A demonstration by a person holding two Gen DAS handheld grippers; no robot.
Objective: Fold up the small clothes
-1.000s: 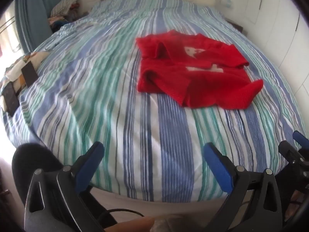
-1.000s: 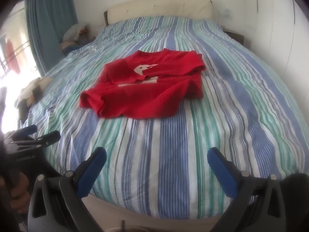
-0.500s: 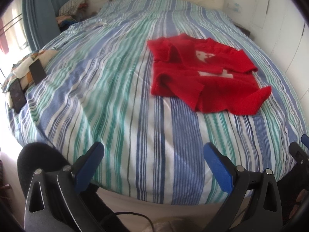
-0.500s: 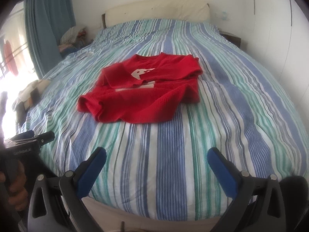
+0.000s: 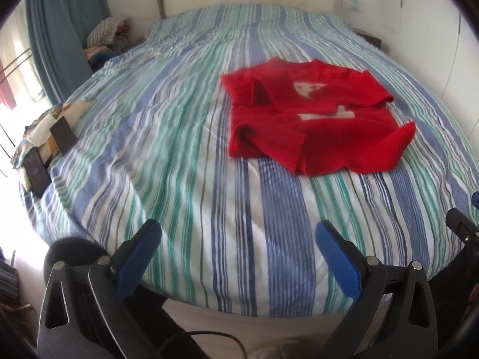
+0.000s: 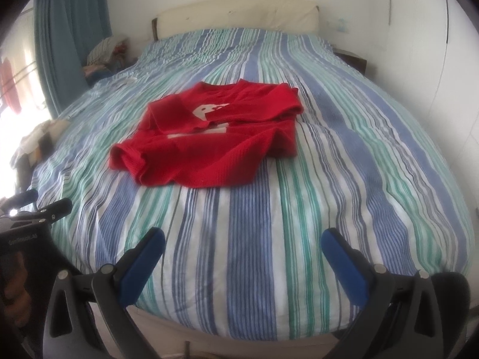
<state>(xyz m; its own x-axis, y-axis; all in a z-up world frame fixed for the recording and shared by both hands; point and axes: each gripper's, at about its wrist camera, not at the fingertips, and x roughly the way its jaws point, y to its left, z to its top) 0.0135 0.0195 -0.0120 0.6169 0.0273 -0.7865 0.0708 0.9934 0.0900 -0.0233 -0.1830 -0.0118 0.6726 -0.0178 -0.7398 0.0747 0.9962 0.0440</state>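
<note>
At the bottom of my left view, the left gripper (image 5: 238, 246) has its blue fingers (image 5: 137, 261) spread wide, holding and touching nothing. My right gripper (image 6: 242, 252) is likewise fully spread and empty above the near edge of the striped bed (image 6: 299, 224). Farther up, mid-frame, the crumpled red sweater (image 6: 209, 140) lies on the cover, well apart from both tools.
</note>
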